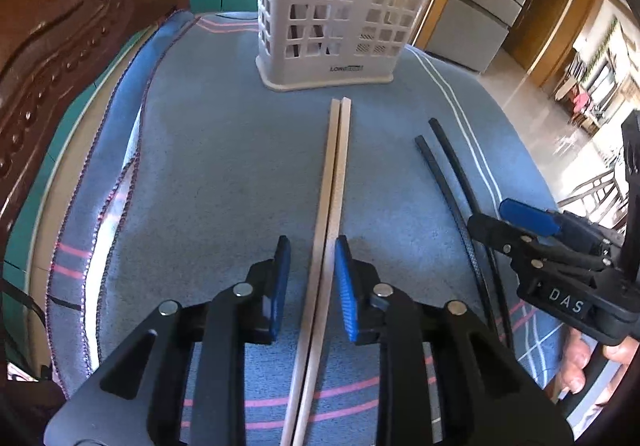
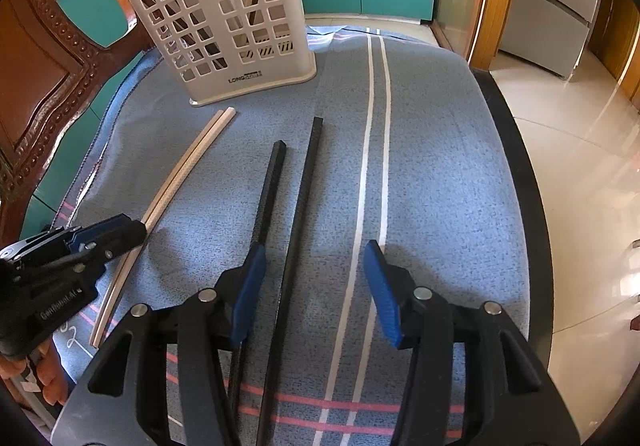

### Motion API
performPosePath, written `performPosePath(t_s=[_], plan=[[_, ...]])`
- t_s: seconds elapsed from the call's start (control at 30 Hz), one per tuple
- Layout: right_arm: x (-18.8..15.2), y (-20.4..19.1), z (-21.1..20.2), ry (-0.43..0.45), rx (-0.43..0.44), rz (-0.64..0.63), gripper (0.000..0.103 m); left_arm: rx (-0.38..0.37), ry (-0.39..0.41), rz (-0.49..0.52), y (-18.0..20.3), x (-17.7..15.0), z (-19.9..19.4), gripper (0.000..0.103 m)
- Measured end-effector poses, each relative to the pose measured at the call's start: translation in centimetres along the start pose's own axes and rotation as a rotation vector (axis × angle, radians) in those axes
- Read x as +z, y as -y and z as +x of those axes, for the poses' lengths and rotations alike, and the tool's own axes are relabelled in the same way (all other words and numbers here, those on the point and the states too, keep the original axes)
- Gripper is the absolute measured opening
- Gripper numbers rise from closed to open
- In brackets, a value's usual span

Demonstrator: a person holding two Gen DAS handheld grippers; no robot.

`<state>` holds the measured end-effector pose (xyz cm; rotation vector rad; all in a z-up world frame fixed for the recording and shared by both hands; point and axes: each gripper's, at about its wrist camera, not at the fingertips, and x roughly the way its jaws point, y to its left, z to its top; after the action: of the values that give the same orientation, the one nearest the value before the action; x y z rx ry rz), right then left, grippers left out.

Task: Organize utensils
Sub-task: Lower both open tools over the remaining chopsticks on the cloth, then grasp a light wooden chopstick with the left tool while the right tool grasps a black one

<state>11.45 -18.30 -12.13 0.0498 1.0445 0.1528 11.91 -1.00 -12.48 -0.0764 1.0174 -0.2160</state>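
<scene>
A: Where are the utensils?

B: A pair of wooden chopsticks point(image 1: 334, 181) lies side by side, touching, on the blue cloth point(image 1: 224, 165). Their far ends stop just short of the white slotted holder point(image 1: 332, 9). A pair of black chopsticks point(image 2: 298, 181) lies to the right of the wooden pair, the two sticks slightly apart and roughly parallel. The holder stands upright at the far end of the cloth; dark and pale sticks show through its slots.

A: State of the left gripper?

B: The left gripper point(image 1: 312, 286) has its blue pads point(image 1: 346, 294) set narrowly apart, one on each side of the wooden chopsticks. A gap shows between the left pad and the sticks; the right pad sits just beside them. The fingers are not clamped.

A: And the right gripper?

B: The right gripper point(image 2: 316, 286) has its fingers spread wide. Both black chopsticks run toward it: the right one passes between the pads, while the left one goes under the left pad point(image 2: 248, 294). Neither stick is held.
</scene>
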Motion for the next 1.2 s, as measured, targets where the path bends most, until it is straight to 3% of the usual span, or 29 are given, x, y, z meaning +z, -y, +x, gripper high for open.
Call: performPosePath(t_s=[0.17,0.33,0.5,0.63,0.87,1.07,1.2], plan=[[-0.1,-0.3,0.1,0.003,-0.010,-0.017,0.055,0.007,-0.002,-0.018,-0.3,0.1,0.1,0.015],[-0.1,-0.5,0.2,0.004,-0.020,-0.026,0.056,0.010,-0.002,-0.017,-0.1,0.0,0.1,0.014],[-0.1,-0.5,0.1,0.006,-0.006,-0.018,0.058,-0.089,-0.008,-0.034,-0.2,-0.2,-0.3,0.012],[-0.1,-0.3,0.0,0.006,0.003,-0.015,0.058,-0.149,0.042,-0.022,0.3,0.0,-1.4,0.012],[-0.2,-0.3,0.0,0.011,-0.003,-0.022,0.058,-0.115,0.023,-0.036,-0.3,0.0,-0.9,0.012],[-0.2,-0.5,0.0,0.015,-0.009,-0.028,0.059,-0.064,-0.019,0.018,0.9,-0.1,0.4,0.012],[-0.1,-1.2,0.3,0.017,-0.061,-0.070,0.059,-0.024,-0.013,0.026,1.0,-0.1,0.4,0.012]])
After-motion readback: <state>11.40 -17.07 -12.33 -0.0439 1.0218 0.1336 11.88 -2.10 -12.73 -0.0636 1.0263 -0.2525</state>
